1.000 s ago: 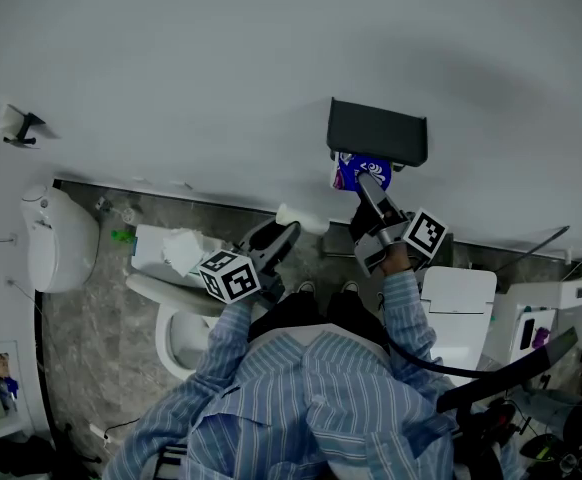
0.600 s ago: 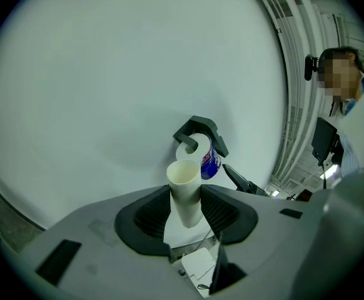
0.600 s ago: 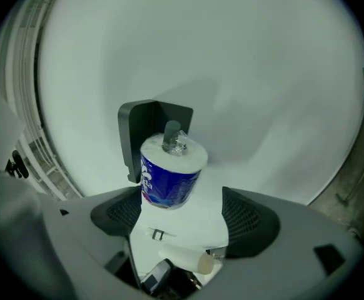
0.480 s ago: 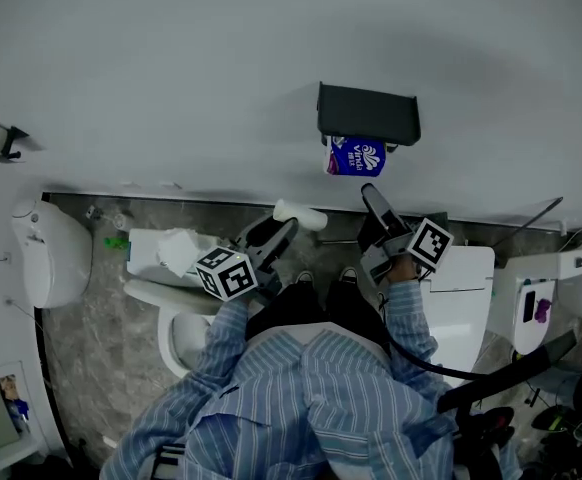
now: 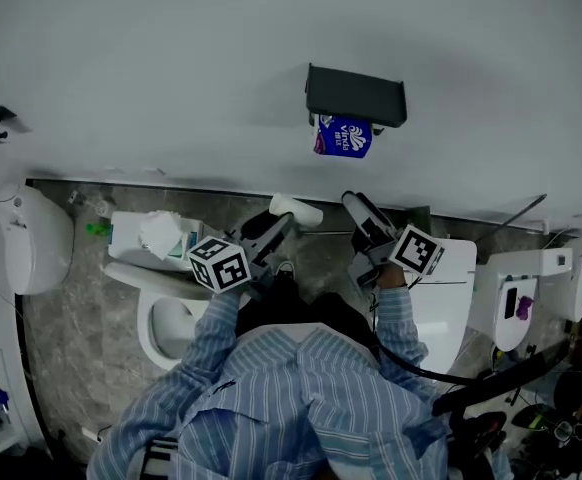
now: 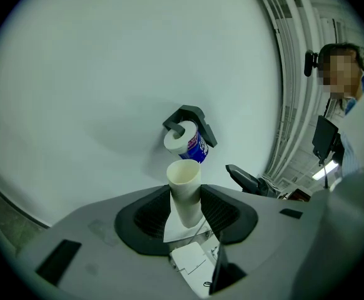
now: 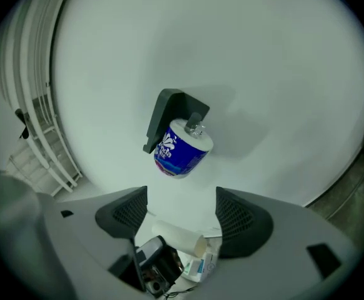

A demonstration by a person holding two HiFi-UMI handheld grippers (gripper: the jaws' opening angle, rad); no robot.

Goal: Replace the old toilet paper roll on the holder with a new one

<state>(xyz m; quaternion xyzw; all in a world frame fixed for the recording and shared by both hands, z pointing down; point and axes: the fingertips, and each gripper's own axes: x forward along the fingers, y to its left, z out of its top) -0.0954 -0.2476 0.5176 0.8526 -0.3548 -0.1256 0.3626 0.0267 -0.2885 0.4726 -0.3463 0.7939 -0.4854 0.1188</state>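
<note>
The new toilet paper roll (image 5: 343, 136), in its blue printed wrapper, hangs on the dark holder (image 5: 356, 95) on the wall, tilted under the holder's cover. A second ago the right claw (image 5: 356, 206) was up at the roll with its tips just beside the wrapper. Now it has drawn back toward the person and sits lower in the head view, well apart from the roll. Its jaws stand wide apart and have just been closing a little, with nothing pinched between them. In the right gripper view a pale tube (image 7: 169, 233) and some small clutter show low in the gap, but the pads appear to touch neither. The roll hangs above the gap and beyond it, roughly centred between the jaws.

The left claw (image 5: 279, 224) is clamped on the old cardboard core (image 5: 296, 210), which sticks out past its fingertips. In the left gripper view the core (image 6: 185, 192) stands upright between the jaws. The roll (image 6: 188, 141) on the holder (image 6: 191, 114) lies just above the core and farther off.

Judging from this, the swap itself looks done: the new roll is mounted and released, and the old core is off the holder. What seems left is getting rid of the core. The wrapper is still on the roll, and whether it should come off cannot be told.
</note>
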